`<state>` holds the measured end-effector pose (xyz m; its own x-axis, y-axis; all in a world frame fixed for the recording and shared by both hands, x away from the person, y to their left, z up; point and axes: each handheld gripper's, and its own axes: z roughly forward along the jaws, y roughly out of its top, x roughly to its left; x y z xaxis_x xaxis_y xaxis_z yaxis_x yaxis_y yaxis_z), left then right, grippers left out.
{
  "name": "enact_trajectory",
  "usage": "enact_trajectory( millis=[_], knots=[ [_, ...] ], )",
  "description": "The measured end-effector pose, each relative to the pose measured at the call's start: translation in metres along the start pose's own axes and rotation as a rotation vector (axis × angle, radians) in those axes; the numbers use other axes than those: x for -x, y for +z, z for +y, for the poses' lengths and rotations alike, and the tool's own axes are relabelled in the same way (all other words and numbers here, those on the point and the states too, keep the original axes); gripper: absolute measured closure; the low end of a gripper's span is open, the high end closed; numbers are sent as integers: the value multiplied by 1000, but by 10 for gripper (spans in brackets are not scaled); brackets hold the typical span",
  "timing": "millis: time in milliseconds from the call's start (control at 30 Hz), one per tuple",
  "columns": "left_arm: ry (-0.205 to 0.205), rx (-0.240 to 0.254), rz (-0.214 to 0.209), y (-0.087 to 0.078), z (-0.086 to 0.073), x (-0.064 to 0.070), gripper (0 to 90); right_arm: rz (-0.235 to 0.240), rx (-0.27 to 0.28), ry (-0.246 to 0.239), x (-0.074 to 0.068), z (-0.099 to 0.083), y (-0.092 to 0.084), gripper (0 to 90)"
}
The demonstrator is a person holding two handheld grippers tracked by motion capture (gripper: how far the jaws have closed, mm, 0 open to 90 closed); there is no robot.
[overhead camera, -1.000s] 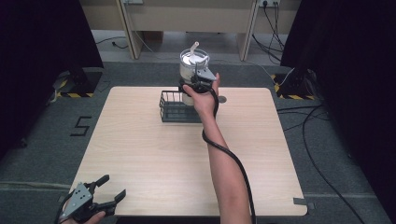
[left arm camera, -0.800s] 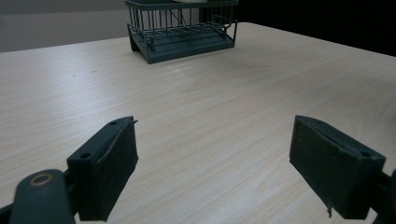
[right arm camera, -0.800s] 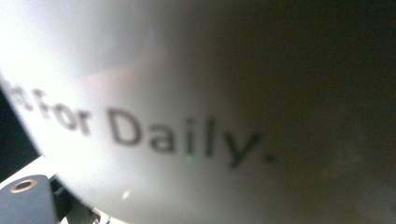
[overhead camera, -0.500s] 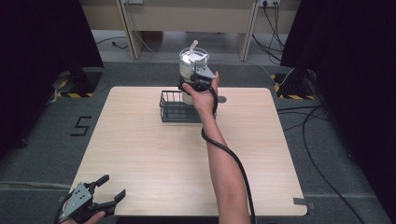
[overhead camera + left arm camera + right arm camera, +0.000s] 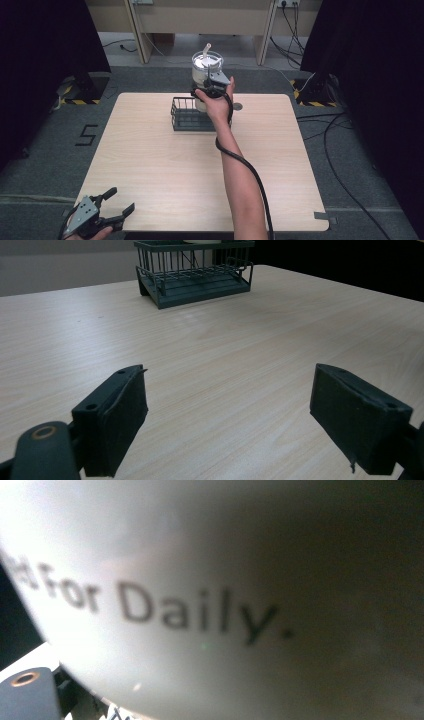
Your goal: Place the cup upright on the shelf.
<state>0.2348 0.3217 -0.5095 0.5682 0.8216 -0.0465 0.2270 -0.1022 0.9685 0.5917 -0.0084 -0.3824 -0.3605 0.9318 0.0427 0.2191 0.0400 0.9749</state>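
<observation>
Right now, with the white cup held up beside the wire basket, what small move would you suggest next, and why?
Probably lower the white cup a little, straight down toward the wire basket. The right tongs hold it above the basket's far right corner, and the basket looks empty. The left tongs sit open at the table's near edge, so they cannot help steady it.

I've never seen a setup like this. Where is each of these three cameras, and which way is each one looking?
High view: fixed above the person's side, looking forward and down on the table; shows the right forearm, the left hand-held gripper at the near edge and the right hand-held gripper at a white cup.
Left gripper view: rides low on the left hand-held gripper, looking across the table to the wire basket; its two black jaws stand wide apart.
Right gripper view: pressed close against the white cup, lettering blurred.
Shared: basket in the high and left gripper views; cup in the high and right gripper views.
</observation>
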Motion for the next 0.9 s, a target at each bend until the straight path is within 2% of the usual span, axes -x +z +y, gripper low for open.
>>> enact_trajectory(
  millis=[233,900],
  knots=[
    [3,-2,-2,0,0,0,145,3,-8,-7,-2,-6,-2,96],
    [1,0,-3,0,0,0,146,-2,-81,14,-1,-36,14,96]
  ],
)
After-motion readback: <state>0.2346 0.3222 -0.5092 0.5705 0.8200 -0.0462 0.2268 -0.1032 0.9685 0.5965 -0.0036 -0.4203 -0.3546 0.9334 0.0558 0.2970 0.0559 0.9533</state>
